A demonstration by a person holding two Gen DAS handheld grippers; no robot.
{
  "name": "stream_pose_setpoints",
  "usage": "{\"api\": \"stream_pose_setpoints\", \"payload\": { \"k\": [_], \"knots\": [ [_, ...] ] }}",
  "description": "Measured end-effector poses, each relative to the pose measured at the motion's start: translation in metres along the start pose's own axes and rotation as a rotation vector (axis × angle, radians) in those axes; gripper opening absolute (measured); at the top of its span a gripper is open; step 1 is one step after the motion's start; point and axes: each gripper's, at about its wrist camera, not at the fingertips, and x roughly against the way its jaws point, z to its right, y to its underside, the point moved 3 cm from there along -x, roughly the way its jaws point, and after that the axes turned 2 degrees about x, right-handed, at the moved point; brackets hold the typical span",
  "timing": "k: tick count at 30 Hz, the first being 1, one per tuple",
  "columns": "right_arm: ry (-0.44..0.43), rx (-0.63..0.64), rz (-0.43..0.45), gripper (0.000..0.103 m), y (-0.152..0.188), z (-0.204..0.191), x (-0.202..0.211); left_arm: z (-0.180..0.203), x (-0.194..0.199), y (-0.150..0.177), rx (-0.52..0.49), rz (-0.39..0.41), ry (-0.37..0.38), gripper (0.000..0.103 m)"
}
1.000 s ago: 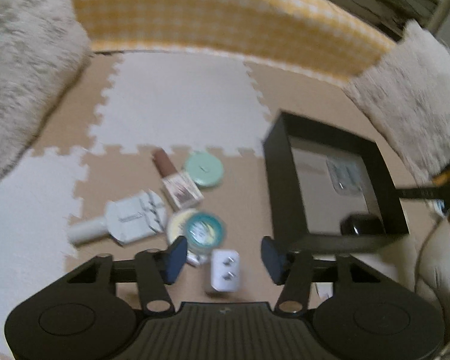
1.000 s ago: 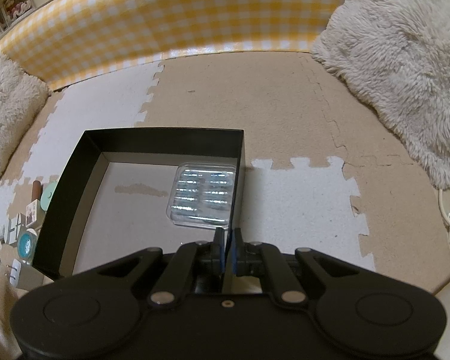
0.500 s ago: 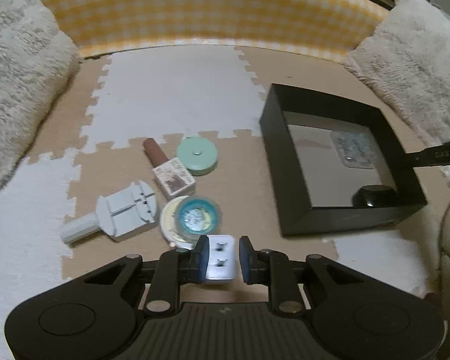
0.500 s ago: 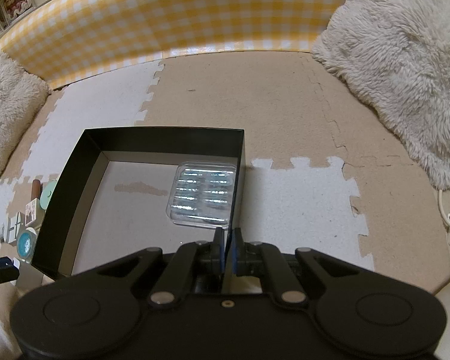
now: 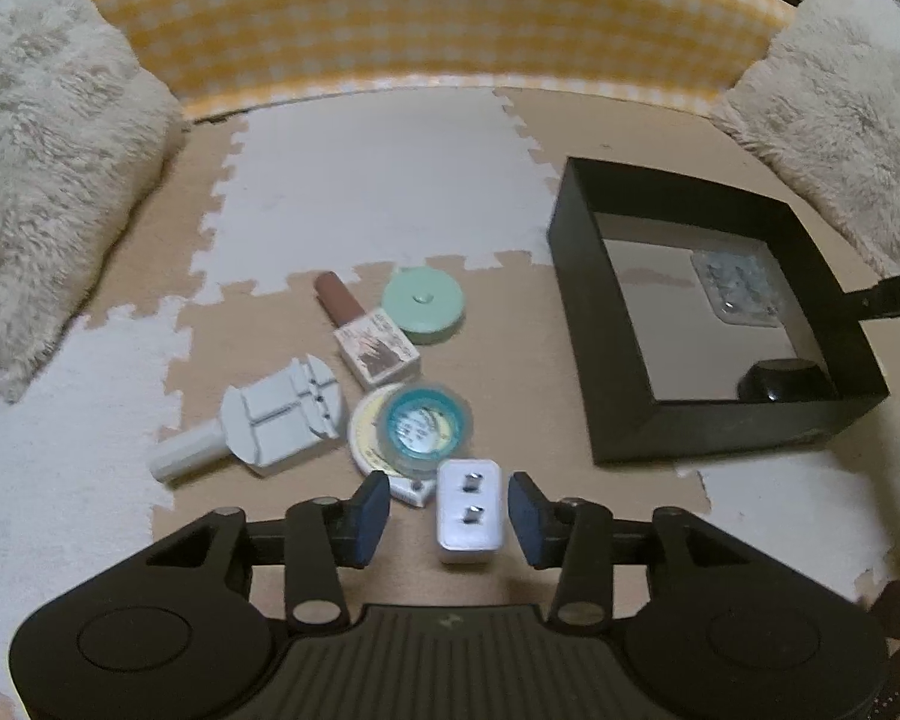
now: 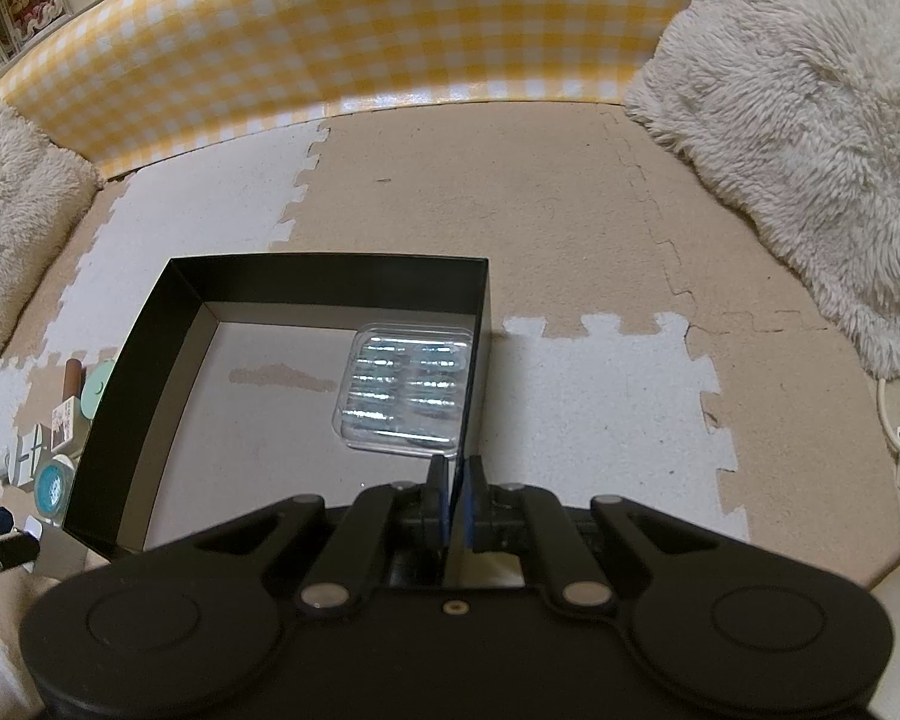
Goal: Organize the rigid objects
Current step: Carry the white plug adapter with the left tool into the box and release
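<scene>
The plug adapter (image 5: 469, 510) lies on the floor mat (image 5: 390, 192) between the spread left tongs (image 5: 448, 519). Just behind it sits a round tin (image 5: 424, 427), with a handled tool (image 5: 270, 426) to its left. The box (image 5: 576, 276) stands to the right, holding a blister pack (image 6: 405, 396) and, apparently, a small dish (image 5: 786, 381).

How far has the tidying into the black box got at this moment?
Done: a clear blister pack lies in the black box. In hand: the right gripper pinches the box's wall; the left gripper is open around the white plug adapter, not gripping. Left on the mat: adapter, teal-lidded jar, mint tin, brown-capped bottle, white tool.
</scene>
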Motion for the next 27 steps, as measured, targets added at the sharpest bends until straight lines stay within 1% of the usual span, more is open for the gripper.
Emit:
{"api": "stream_pose_setpoints", "payload": {
  "k": [3,4,8,9,10,11,15,18,21,27],
  "knots": [
    [0.000,-0.001,0.000,0.005,0.000,0.000,0.000,0.001,-0.004,0.002,0.022,-0.019,0.036,0.045],
    [0.000,0.000,0.000,0.005,0.000,0.000,0.000,0.002,-0.007,0.002,0.025,-0.025,0.040,0.043],
    [0.001,0.002,0.000,0.005,0.000,0.000,0.000,0.001,-0.015,0.004,0.035,-0.034,0.018,0.041],
    [0.001,0.002,0.000,0.005,0.000,0.000,0.000,-0.001,-0.017,0.004,0.044,-0.039,0.016,0.035],
    [0.000,0.002,0.000,0.005,0.000,0.000,0.000,-0.003,-0.019,0.004,0.053,-0.045,0.017,0.027],
    [0.001,0.002,0.000,0.005,0.000,-0.001,0.000,-0.004,-0.019,0.004,0.065,-0.047,0.022,0.025],
    [0.000,0.001,0.000,0.005,0.000,-0.001,0.000,-0.003,-0.012,0.002,0.079,-0.027,0.040,0.025],
    [0.000,0.001,-0.001,0.005,0.000,-0.001,-0.001,0.003,-0.001,-0.003,0.080,0.006,0.074,0.025],
    [0.000,0.001,-0.001,0.005,0.000,0.000,-0.001,0.011,0.013,-0.008,0.089,0.045,0.125,0.025],
    [-0.003,-0.001,-0.003,0.005,0.001,0.000,-0.001,0.032,0.035,-0.025,0.117,0.121,0.259,0.025]
  ]
}}
